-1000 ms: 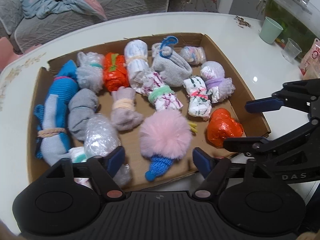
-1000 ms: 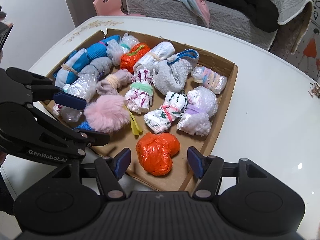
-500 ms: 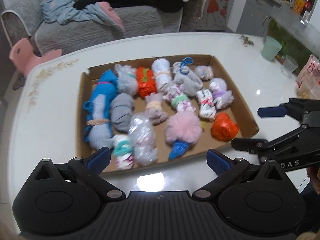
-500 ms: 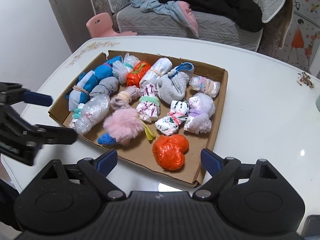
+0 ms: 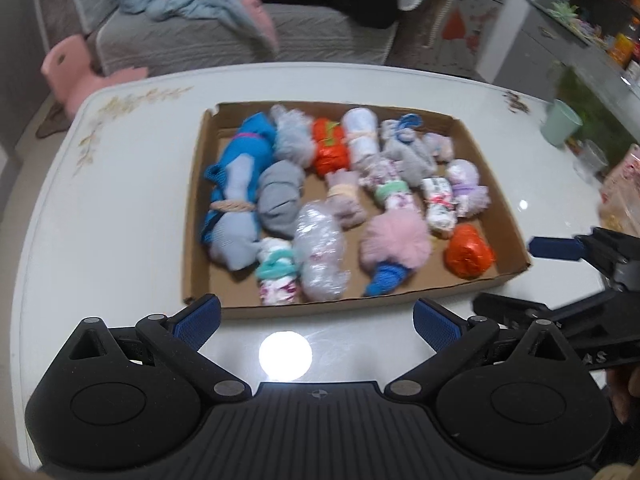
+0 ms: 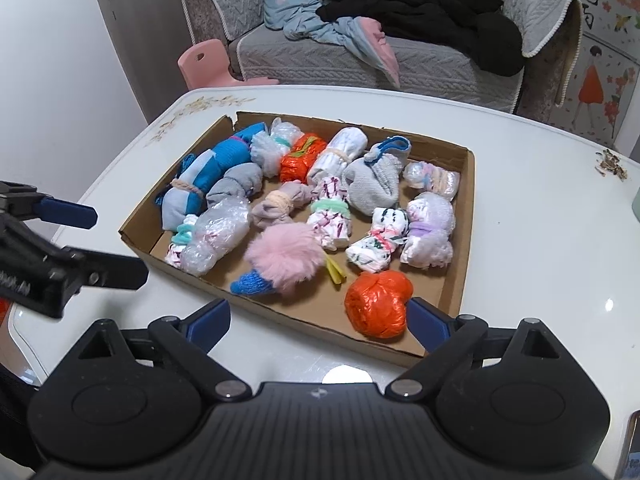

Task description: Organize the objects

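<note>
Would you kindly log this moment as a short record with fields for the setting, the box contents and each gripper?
setting: white table with a shallow cardboard box on it
contents: many rolled sock bundles, a pink pompom, an orange bundle at the near right corner
left gripper: open, empty, above the table short of the box
right gripper: open, empty, at the box's near edge
background: sofa with clothes

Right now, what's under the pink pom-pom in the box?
A yellow strip pokes out from under the pink pom-pom, beside its blue knit end. How far it runs beneath is covered.
</note>
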Motion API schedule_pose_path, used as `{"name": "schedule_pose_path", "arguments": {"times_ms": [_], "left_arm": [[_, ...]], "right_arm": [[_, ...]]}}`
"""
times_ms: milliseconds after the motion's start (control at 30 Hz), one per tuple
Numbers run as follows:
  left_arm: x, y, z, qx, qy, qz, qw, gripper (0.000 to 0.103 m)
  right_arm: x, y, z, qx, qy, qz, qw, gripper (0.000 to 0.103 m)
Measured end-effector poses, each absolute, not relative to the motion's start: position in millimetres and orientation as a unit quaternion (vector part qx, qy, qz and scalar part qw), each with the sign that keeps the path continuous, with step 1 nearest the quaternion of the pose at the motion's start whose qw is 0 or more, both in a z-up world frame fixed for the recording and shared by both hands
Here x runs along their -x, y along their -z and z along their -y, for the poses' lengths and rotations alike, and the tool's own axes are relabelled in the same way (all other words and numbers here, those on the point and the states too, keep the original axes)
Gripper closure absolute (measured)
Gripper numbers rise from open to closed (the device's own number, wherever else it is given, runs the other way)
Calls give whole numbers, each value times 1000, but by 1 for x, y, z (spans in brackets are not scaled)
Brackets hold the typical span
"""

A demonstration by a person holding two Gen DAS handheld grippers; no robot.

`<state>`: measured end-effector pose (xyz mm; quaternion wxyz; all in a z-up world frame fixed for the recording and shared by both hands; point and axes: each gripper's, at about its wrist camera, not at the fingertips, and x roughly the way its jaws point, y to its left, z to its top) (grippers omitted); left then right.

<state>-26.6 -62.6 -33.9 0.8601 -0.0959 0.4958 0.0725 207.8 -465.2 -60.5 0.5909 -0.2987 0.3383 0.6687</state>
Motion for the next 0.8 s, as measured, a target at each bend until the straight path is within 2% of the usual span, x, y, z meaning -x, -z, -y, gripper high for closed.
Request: {"name": "schedule_pose_path", "arguments": {"times_ms": [800], "left_arm": [[26,35,74,60,-86,-489,866,0]], "right_arm": [[-193,68,462,302,-669,-337,589,7]]}}
